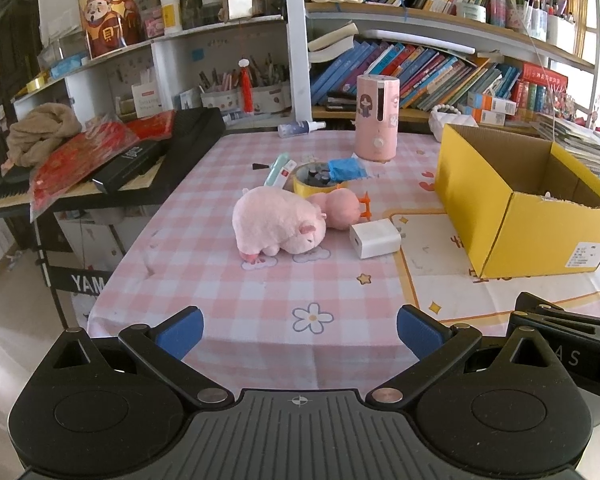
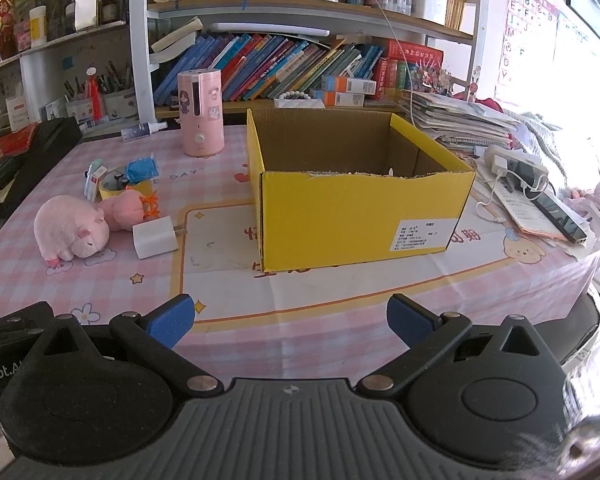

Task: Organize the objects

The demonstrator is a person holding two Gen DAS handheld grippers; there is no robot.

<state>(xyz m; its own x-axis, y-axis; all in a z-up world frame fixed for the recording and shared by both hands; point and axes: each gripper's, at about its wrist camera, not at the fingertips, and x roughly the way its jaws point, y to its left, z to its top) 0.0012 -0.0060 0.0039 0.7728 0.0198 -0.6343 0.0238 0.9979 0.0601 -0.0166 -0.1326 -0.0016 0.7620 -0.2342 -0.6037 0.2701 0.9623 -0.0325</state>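
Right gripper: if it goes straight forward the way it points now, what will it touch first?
Most likely the front wall of the yellow box. The right gripper is open and points at it, with only bare tablecloth between. Depth is hard to judge.

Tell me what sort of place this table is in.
Most likely a home study or child's room: crowded bookshelves behind the table, pen cups, a pink checked tablecloth with a plush pig, and an alphabet poster on the wall.
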